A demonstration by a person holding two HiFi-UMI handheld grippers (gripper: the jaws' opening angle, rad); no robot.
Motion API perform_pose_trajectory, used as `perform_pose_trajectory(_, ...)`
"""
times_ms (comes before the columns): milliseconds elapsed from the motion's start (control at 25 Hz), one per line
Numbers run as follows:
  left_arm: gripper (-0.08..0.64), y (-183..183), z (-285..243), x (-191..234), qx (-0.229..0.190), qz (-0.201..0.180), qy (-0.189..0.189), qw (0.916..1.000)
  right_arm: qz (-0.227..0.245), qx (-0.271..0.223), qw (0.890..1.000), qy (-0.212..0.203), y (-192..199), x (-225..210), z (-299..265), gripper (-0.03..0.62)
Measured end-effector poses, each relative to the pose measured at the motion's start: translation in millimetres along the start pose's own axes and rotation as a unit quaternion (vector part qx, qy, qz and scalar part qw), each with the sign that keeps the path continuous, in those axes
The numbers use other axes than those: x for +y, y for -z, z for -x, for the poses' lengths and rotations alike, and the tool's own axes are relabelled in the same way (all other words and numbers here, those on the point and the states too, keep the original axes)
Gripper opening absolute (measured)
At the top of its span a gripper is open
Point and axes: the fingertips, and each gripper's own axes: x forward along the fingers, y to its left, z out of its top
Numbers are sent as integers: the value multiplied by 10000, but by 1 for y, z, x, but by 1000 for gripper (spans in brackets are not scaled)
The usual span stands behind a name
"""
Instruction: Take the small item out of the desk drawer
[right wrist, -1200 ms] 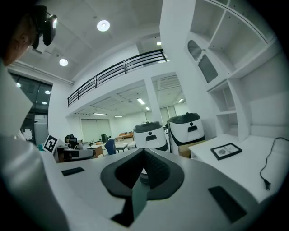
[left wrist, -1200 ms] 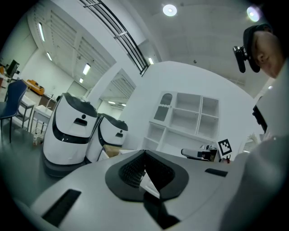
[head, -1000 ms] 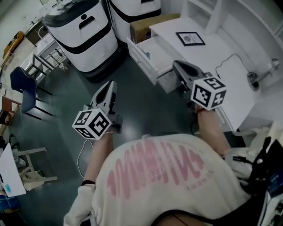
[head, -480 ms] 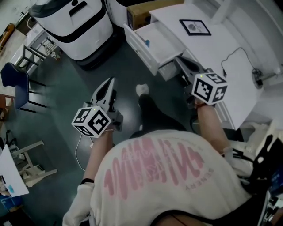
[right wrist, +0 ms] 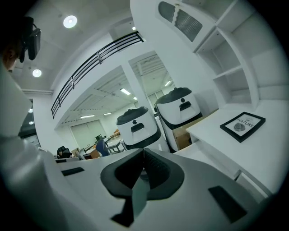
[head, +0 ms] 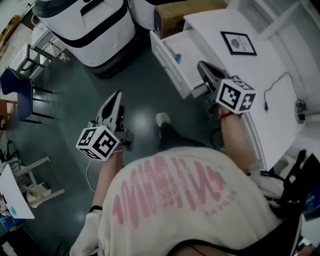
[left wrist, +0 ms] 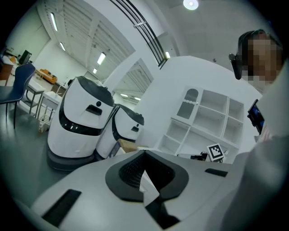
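Standing pulled out from the white table, the drawer is left open so that its inside can be reached from above. The small blue item is seen lying in it, close behind the front panel and apart from both tools. The right tool is held just beside the drawer's near end with its tip aimed toward the opening, which is judged to be an approach to the pick. Its jaws are pressed together with nothing between them, so they would have to be spread before the item could be taken. The left tool is kept low over the dark floor, well apart from the drawer and apparently parked out of the way. Its jaws are likewise closed and empty. A picture frame is laid flat on the table beyond the drawer, and a cardboard box is set by the table's far end. What the blue item actually is cannot be told: it is too small and soft in the head view, and it is caught by neither tool view. The far part of the drawer is cut off under the table top, and the right tool's tip is hard to separate from the white drawer front behind it.
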Motion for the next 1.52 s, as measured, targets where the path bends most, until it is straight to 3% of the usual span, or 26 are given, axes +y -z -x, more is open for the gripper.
perform_pose_trajectory(360,28,-40,-95,55,-61,-19,-213,9998,-751,244,9968,-136,-34,-74,-122,17)
perform_pose_trajectory(720,28,-35,-140,119,63,367,-867,9955,-791,934,9925,40,-12,-136,-218,17)
perform_pose_trajectory(1000,28,-16,-143,156,419,672,-1278,9886,-430,1684,9845,210,33,-170,-270,18)
perform_pose_trajectory(1360,28,5,-147,190,698,921,-1592,9805,196,2698,9626,152,92,-187,-311,21)
perform_pose_trajectory(1400,28,7,-148,192,733,929,-1605,9799,170,2762,9609,126,96,-187,-314,35)
perform_pose_trajectory(1480,28,9,-147,196,780,951,-1640,9788,107,2881,9575,67,103,-186,-318,144)
perform_pose_trajectory(1520,28,11,-147,198,788,973,-1662,9781,92,2945,9556,41,107,-186,-320,147)
